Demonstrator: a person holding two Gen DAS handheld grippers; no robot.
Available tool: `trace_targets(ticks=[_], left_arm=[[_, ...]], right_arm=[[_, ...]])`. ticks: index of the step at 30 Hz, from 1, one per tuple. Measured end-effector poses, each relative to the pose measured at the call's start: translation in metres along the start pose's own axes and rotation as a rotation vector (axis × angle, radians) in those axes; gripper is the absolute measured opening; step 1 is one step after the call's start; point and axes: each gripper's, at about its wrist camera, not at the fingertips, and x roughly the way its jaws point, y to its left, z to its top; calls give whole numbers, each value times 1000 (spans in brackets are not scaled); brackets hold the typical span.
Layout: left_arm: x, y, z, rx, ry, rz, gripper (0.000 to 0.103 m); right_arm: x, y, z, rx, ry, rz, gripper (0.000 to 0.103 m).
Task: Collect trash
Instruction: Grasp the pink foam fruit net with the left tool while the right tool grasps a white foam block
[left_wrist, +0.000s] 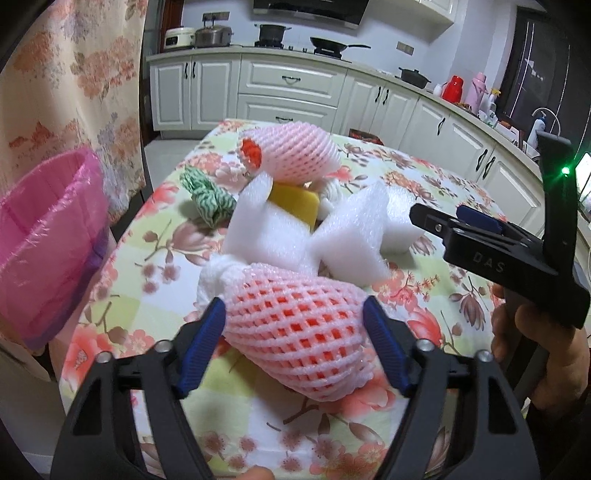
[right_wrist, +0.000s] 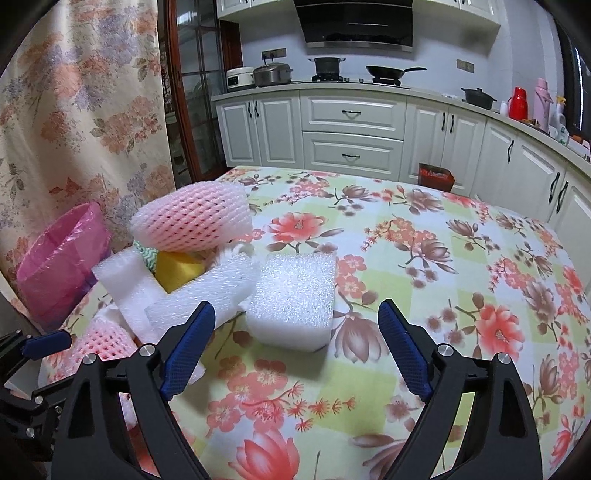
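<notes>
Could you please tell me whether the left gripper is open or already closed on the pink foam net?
Open: the left gripper has one blue finger on each side of the pink foam net, apparently not squeezing it.

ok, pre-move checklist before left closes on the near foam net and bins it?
1. Near pink foam net sits between the left gripper pads: ok.
2. Left jaws spread wider than the net: ok.
3. Pads touching the net: cannot tell, they look very close on both sides.
4. Pink-lined bin open at the table's left edge: ok.
5. Right gripper open, empty, over the tablecloth near the white foam block, apart from the net: ok.
6. White wad pressed against the net's far end, may drag along: not ok.
</notes>
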Motion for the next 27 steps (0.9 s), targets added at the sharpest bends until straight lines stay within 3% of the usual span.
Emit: trace_targets(ticks=[7,12,14,18,23,24,27], left_arm=[[11,4,-2,-11,39,-12,55],[16,5,-1,-11,55,-14,36],[15,5,1,-11,49,-15,33],[12,7,4,-10,36,-21,31],[4,4,10,-7,9,-30,30],[3,4,11,-7,5,-31,30],[0,4,15,-5,-9,-34,30]], right_arm=[[19,0,0,-7,36,-2,84],[31,1,-2,-13,62,-5,84],[34,1,-2,-11,71,-4,84],[39,1,-2,-12,82,-4,83],[46,0,-3,-12,103,7,68],[46,1,-3,-14,106,11,61],[44,2,-3,-15,104,7,61]])
